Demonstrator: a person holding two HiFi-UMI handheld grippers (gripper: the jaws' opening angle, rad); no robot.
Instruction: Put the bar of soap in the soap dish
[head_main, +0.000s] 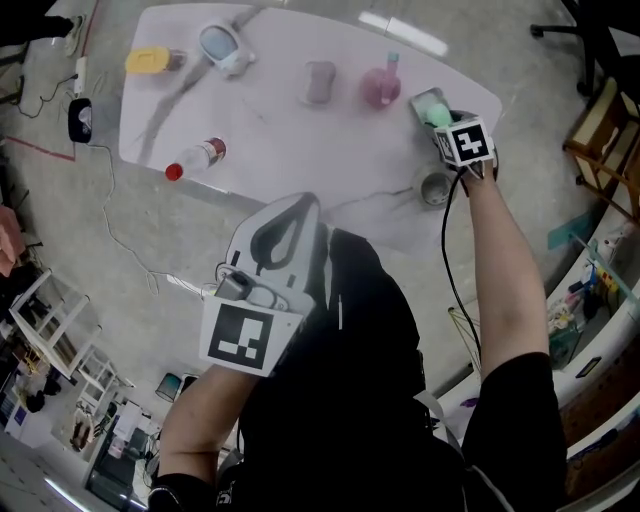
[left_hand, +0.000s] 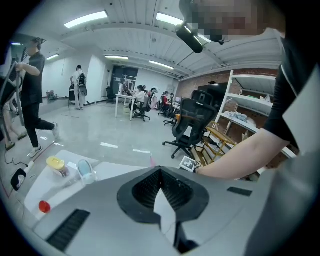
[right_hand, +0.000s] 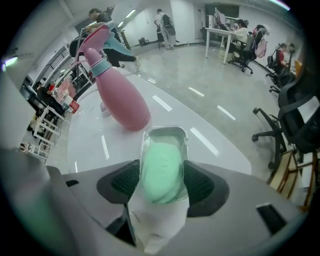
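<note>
At seven o'clock in the head view, close to the person's body, the left gripper (head_main: 303, 203) is held on a bent arm, angled down toward the white counter (head_main: 270, 120) with its jaws pressed together and empty. At two o'clock, the right arm reaches out nearly straight, and the right gripper (head_main: 447, 122) points steeply down at the counter's edge. Its jaws pinch the sides of the clear soap dish (right_hand: 172, 131). The green bar of soap (right_hand: 161, 172) lies in that dish, with a pink spray bottle (right_hand: 117, 95) at its eleven o'clock.
</note>
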